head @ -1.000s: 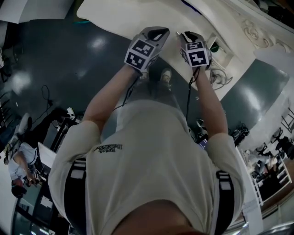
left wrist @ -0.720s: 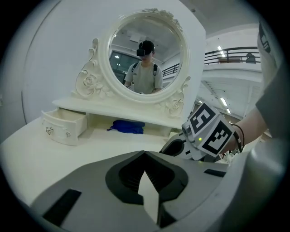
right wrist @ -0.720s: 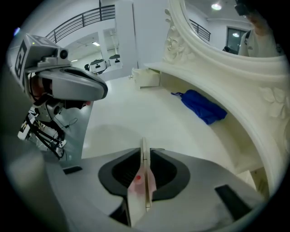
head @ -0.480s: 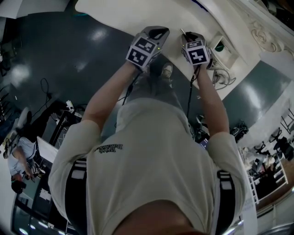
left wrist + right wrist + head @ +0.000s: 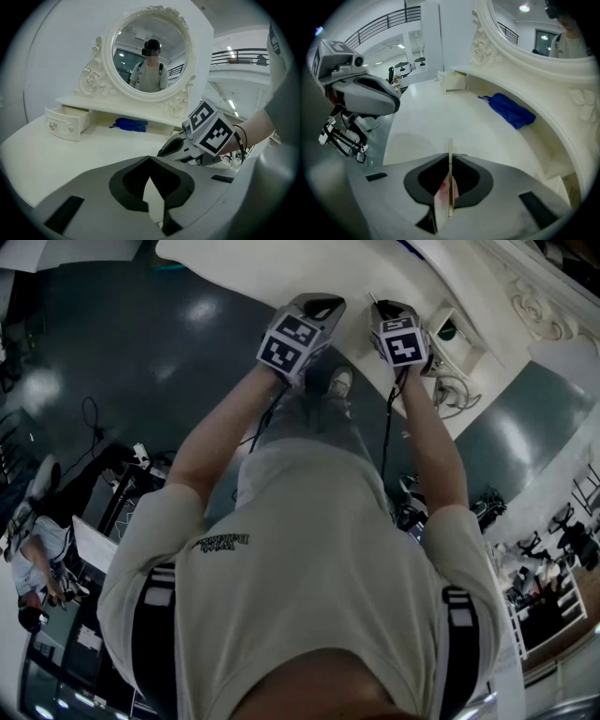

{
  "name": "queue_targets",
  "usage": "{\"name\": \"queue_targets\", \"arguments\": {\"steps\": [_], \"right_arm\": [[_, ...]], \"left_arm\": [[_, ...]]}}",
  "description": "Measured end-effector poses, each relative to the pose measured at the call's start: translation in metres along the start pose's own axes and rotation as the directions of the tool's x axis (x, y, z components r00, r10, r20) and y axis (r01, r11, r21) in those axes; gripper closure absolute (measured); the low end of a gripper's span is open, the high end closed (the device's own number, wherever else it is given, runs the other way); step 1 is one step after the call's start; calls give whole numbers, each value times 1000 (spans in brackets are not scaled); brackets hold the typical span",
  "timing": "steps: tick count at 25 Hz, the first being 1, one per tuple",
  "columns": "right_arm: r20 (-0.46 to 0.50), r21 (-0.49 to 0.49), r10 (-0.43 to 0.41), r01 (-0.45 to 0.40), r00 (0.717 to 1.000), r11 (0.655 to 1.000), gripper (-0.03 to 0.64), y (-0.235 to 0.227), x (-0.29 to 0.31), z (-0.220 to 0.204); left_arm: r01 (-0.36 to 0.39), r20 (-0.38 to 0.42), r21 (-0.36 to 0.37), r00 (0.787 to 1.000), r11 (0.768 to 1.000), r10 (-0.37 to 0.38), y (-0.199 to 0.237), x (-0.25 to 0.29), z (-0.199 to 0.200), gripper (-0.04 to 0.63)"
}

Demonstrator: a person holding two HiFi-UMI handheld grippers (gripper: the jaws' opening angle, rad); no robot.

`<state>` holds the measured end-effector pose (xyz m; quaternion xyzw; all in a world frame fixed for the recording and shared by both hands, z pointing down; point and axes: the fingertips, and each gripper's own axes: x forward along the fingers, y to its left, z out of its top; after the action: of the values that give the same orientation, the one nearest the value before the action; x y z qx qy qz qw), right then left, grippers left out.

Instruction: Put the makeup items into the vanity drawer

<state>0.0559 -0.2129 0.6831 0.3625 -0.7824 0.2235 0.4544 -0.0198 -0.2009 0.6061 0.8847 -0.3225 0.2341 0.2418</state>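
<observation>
White vanity table (image 5: 70,154), edges cut off. At its back left stood the small cream drawer (image 5: 65,123), open, contents hidden. Left gripper (image 5: 150,159) closed on nothing. Right gripper (image 5: 451,158), jaws just closing, pinched a thin pale stick (image 5: 449,145) above the table, its kind unclear.

Slim pale stick (image 5: 449,157) clamped; drawer (image 5: 65,123) open.

Cream vanity tabletop (image 5: 70,159): lying beneath 1 raised cream shelf (image 5: 117,104).
Small cream drawer (image 5: 65,123): sitting pulled out under the shelf's left end.
Blue cloth pouch (image 5: 129,124): lying on the tabletop, right of the drawer.
Round carved-frame mirror (image 5: 149,51): standing on the shelf, behind the pouch.
</observation>
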Motion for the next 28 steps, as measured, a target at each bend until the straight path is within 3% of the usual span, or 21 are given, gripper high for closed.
{"name": "queue_targets", "arguments": {"steps": [3,7,11,15,20,28], "right_arm": [[36,-16,-20,21,999,1000,584,-4,-10,11],[92,-118,-70,81,993,990,584,-4,-32,34],[187,-85,-69,87,980,993,584,4,-64,60],[298,-120,-74,115,952,986,584,13,-110,95],[452,-99,-50,106,890,989,584,26,-183,136],[655,-57,-14,68,755,996,584,52,-301,168]], "left_arm": [[-18,-10,9,1000,1000,18,0,-5,-1,581],[-48,10,12,999,999,48,0,-14,8,581],[-75,86,6,993,997,75,-4,-27,32,581],[-85,147,28,986,996,80,-18,-51,63,581],[-118,259,60,961,991,99,-34,-93,110,581],[-141,390,122,917,983,83,-74,-163,174,581]]}}
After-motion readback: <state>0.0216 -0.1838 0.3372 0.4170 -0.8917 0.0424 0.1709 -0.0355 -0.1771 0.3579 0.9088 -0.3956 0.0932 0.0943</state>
